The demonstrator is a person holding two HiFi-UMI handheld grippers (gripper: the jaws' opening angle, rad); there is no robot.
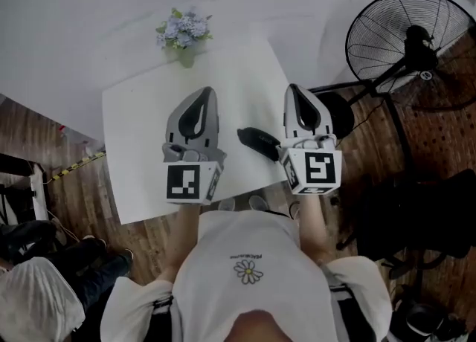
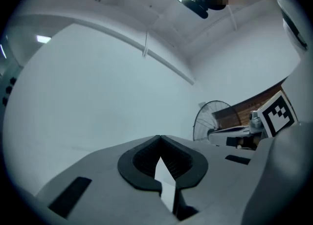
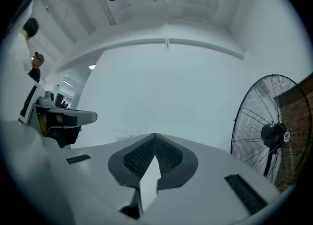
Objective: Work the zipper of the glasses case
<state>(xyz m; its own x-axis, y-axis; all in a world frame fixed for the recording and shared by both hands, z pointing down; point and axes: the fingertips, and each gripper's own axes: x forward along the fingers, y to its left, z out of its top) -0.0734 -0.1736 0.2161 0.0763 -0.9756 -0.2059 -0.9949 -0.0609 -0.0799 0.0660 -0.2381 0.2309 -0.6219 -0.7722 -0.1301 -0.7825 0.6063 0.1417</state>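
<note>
The dark glasses case point(image 1: 258, 142) lies on the white table point(image 1: 137, 155), near its right front corner. Both grippers are held up above the table, with the case between and below them. My left gripper point(image 1: 207, 91) is to the left of the case, jaws shut tip to tip with nothing between them point(image 2: 159, 137). My right gripper point(image 1: 292, 87) is just to the right of the case and partly covers its near end; its jaws are also shut and empty point(image 3: 154, 134). Both gripper views look out level at a white wall, and neither shows the case.
A small vase of pale blue flowers point(image 1: 184, 34) stands at the table's far edge. A black standing fan point(image 1: 407, 42) is off the table's right side, with its stand and dark gear on the wooden floor. Another person point(image 1: 37, 299) crouches at the lower left.
</note>
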